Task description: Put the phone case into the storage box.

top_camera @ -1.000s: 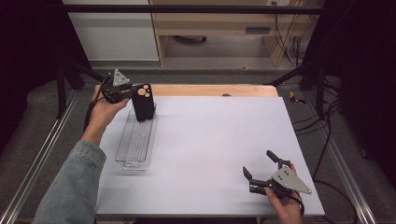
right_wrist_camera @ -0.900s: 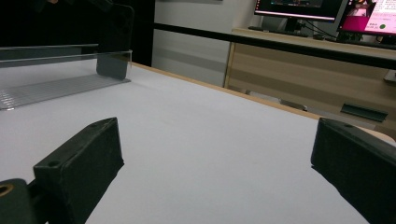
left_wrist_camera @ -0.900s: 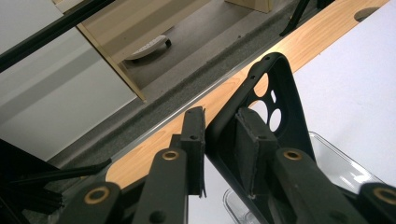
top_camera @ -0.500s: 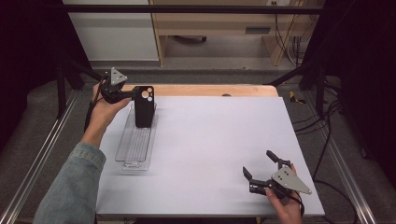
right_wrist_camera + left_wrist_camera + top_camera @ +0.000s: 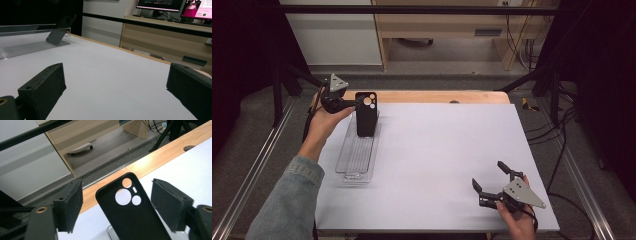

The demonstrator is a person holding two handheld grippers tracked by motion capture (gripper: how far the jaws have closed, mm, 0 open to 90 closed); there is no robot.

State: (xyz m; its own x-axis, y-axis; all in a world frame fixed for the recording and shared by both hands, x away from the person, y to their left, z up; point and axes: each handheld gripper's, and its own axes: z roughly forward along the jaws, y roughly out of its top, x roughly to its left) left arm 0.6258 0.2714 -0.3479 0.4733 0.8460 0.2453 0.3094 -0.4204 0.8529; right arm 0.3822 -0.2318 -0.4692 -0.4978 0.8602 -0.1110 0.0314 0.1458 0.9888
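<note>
The left gripper (image 5: 357, 103), jaws just opened, has released the upright phone case (image 5: 366, 114) at its three o'clock in the clear tray (image 5: 354, 160); the right gripper (image 5: 493, 181) gapes, empty.

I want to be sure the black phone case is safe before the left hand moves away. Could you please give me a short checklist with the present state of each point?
1. Left tool released: ok. Its jaws have just been opening, and both pads stand apart from the phone case.
2. Case resting in the clear tray: ok, its lower end sits at the tray's far end.
3. Case stable: cannot tell. It leans upright, and what supports it is not visible.
4. Retreat path for the left tool: ok, the space behind it looks free.
5. Right tool out of the way: ok, open, near the table's front right corner.
</note>
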